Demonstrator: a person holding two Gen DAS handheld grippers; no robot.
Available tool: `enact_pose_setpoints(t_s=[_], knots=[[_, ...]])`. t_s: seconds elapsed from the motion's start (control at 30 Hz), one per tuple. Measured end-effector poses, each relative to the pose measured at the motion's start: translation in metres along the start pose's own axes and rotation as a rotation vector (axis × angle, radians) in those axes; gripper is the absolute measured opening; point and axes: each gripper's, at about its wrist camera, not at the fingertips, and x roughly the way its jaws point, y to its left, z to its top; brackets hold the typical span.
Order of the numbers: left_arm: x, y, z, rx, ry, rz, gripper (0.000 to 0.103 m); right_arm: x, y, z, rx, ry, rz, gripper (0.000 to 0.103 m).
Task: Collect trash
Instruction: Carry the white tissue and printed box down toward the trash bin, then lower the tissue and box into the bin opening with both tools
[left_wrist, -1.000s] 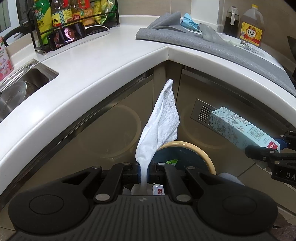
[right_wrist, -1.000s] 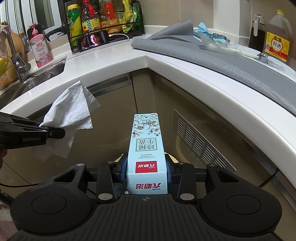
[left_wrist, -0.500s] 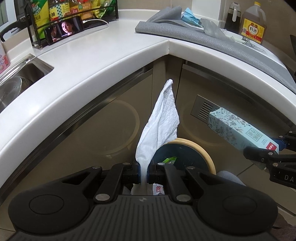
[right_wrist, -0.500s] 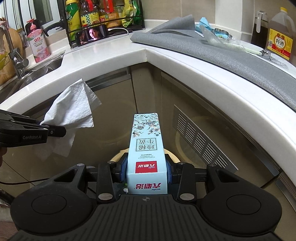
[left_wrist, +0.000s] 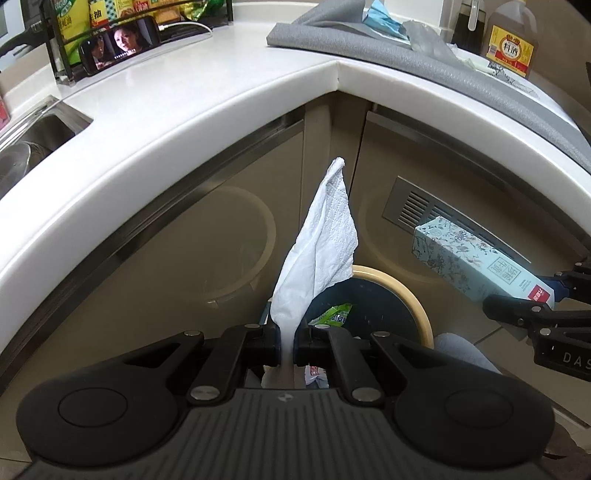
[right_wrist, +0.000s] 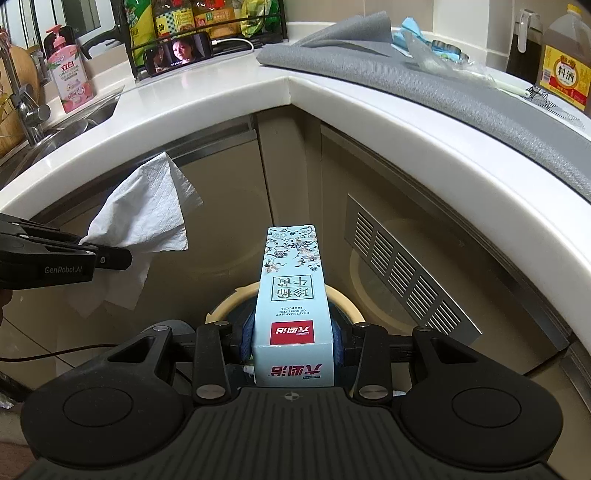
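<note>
Left gripper (left_wrist: 286, 338) is pinching the paper towel (left_wrist: 321, 254), right gripper (right_wrist: 291, 341) is clamping the tea box (right_wrist: 293, 295), both hovering over the trash bin (left_wrist: 413, 299). I'd be centering each before letting go.

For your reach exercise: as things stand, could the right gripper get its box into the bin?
Probably yes. The right gripper holds the box right above the bin, whose open mouth has nothing across it.

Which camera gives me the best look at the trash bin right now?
The left wrist view: the trash bin shows its tan rim, dark inside and a green wrapper, partly behind the paper towel. The right wrist view shows only rim arcs behind the carton.
</note>
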Motion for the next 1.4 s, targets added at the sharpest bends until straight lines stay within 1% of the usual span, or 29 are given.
enact_pose_setpoints(t_s=[0.43,0.57,0.8,0.97,1.1,1.4], knots=[[0.025,-0.006,0.002,0.005,0.062,-0.004,0.006,0.027,-0.005,0.001,0.025,0.055,0.005,0.042],[0.037,-0.008,0.000,0.005,0.097,-0.010,0.006,0.040,-0.008,-0.003,0.037,0.078,0.006,0.042],[0.066,-0.018,0.002,0.016,0.165,-0.026,0.006,0.067,-0.017,-0.009,0.078,0.139,0.021,0.042],[0.090,-0.028,0.002,0.029,0.222,-0.034,0.006,0.092,-0.025,-0.014,0.126,0.199,0.038,0.042],[0.108,-0.035,0.000,0.057,0.254,-0.023,0.006,0.111,-0.029,-0.019,0.151,0.241,0.041,0.042],[0.144,-0.044,-0.003,0.068,0.339,-0.012,0.006,0.150,-0.035,-0.022,0.195,0.315,0.048,0.042]])
